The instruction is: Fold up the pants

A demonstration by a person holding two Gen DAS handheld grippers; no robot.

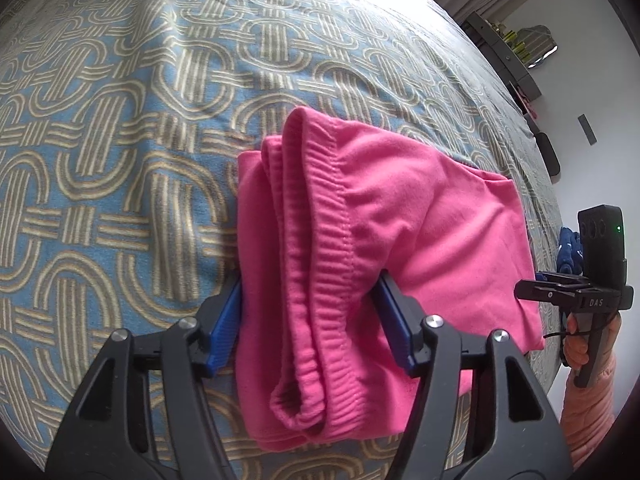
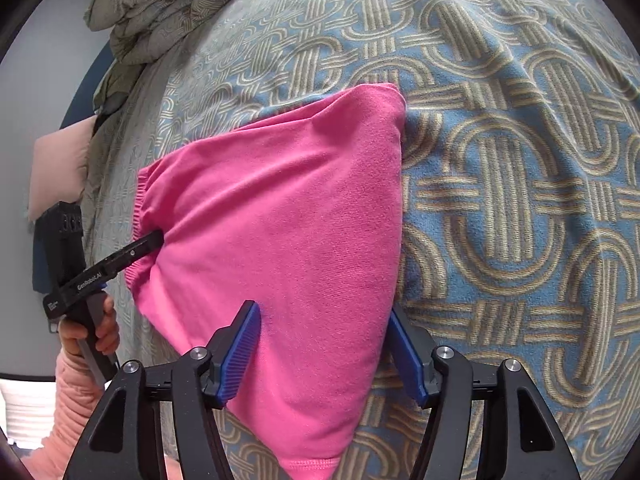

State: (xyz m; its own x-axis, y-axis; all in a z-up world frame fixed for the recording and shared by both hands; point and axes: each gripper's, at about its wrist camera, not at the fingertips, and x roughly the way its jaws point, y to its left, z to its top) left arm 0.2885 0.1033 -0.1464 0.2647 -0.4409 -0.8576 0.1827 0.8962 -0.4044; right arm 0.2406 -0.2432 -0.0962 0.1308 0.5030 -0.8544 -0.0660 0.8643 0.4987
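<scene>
Bedspread (image 1: 100,160): pants (image 1: 360,220) between left gripper (image 1: 308,320)

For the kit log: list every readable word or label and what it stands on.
"DAS": on the right tool, on its black body.
"GenRobot.AI": on the left tool, along its black finger.
Small white label at that finger's base: too small to read.
Nothing on the pants or the blanket.

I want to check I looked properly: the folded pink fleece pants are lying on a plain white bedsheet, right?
Not quite. The folded pink fleece pants lie on a blue blanket with a tan interlocking-loop pattern, not a plain white sheet. Both wrist views show the pattern all around the pants.
</scene>
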